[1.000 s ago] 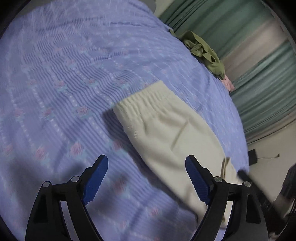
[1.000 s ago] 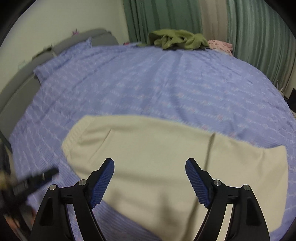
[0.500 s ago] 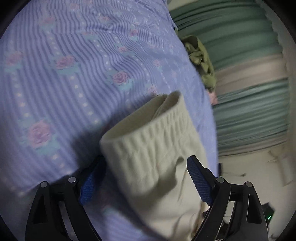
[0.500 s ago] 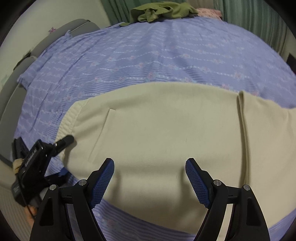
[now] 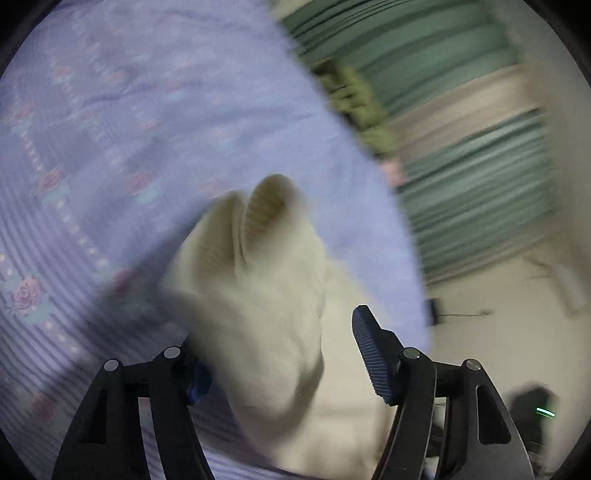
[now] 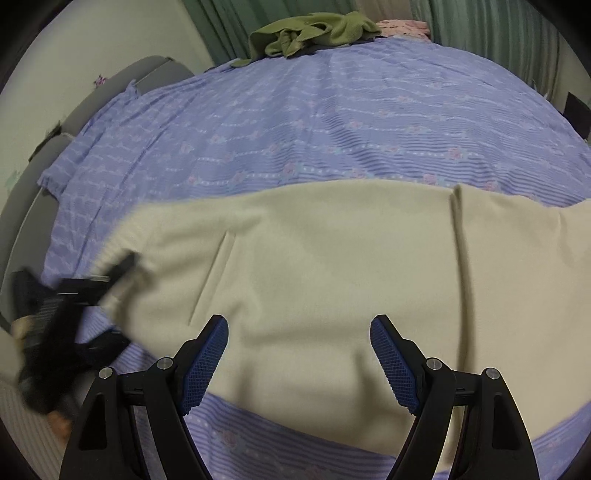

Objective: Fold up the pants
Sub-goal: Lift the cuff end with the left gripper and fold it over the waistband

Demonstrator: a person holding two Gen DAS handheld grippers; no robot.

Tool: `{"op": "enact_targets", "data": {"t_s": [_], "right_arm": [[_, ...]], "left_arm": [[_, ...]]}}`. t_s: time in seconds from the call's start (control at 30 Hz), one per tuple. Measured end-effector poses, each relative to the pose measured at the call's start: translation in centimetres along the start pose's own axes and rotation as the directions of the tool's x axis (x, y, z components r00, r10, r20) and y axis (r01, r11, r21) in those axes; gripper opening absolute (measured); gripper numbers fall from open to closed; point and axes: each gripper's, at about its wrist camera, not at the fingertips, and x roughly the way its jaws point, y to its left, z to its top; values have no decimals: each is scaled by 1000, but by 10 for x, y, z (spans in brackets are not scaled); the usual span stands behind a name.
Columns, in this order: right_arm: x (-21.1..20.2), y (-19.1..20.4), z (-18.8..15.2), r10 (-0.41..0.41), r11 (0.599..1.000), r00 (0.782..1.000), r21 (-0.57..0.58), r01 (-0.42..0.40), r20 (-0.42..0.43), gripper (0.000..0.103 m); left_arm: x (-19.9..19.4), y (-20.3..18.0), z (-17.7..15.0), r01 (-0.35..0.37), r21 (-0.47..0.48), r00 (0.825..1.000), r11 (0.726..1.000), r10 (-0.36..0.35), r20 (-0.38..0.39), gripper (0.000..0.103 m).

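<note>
Cream pants point(image 6: 332, 266) lie flat across the blue flowered bedspread point(image 6: 332, 122), waistband at the left. My right gripper point(image 6: 299, 360) is open and empty, hovering over the pants' near edge. My left gripper point(image 5: 280, 365) is around the ribbed waistband point(image 5: 258, 266), which is bunched between its jaws and raised off the bed; the view is blurred. The jaws still stand apart, and the left finger is partly hidden by cloth. In the right wrist view the left gripper point(image 6: 74, 295) shows as a blurred black shape at the waistband end.
A green garment point(image 6: 314, 35) and a pink cloth point(image 6: 402, 26) lie at the bed's far edge by green curtains point(image 5: 443, 74). A grey headboard point(image 6: 110, 88) is at the left. The floor point(image 5: 498, 332) lies beyond the bed's right edge.
The left gripper closed in on the waistband and now lifts it, bunching the cloth. The right gripper came nearer to the pants and dropped lower over the near edge.
</note>
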Motion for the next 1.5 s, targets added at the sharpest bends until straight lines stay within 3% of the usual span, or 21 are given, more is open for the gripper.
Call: {"op": "enact_targets", "data": {"t_s": [0.03,0.1,0.13,0.27,0.4,0.5,0.57,0.7,0.87,1.13,1.23,1.4,1.43,1.47,1.5], "right_arm": [[-5,-3,0,-6,1000,1000,5,6,9,80],[-13,-9,0,-34,999,999,7,34,21,80],[-19,-13,-1,-68,998,997,2,68,28,80],[-49,-36,-1,-107,994,992,6,106,71,80],[-92,-73,1,-119,991,986,69,112,117,80],[-129,-105,1,-130,989,979,89,117,154,80],[-151,-121,2,-143,987,974,93,128,174,80],[-197,-165,1,-156,984,963,121,131,221,80],[-229,-214,3,-186,977,951,147,153,248,80],[-251,-308,-5,-204,965,952,210,156,230,80],[-252,-344,-14,-221,957,953,236,171,207,80],[-251,-386,-26,-245,943,954,273,192,173,80],[-250,-392,-29,-253,939,953,280,200,168,80],[-250,-399,-32,-263,934,952,289,210,159,80],[-250,-405,-35,-276,927,949,302,222,151,80]], "left_arm": [[10,11,1,-63,-52,997,997,61,-39,38],[8,15,-2,-48,-95,998,994,44,-40,29],[0,4,-3,-61,-65,998,996,60,-19,27],[-36,-70,-13,-124,111,990,986,116,78,25],[-62,-155,-26,-184,290,976,939,139,169,25],[-69,-214,-42,-190,377,971,906,118,206,25],[-60,-250,-51,-199,417,970,887,117,215,24],[-41,-319,-82,-256,518,959,816,146,244,24],[-5,-381,-135,-229,597,971,768,140,192,23],[73,-434,-223,-203,673,977,711,195,89,23],[119,-440,-261,-232,718,959,657,280,53,23],[171,-431,-310,-247,769,920,590,391,-4,24],[176,-432,-316,-251,781,915,571,404,-2,26],[179,-435,-324,-251,800,912,546,410,6,37],[179,-439,-332,-228,808,920,542,392,-3,45]]}}
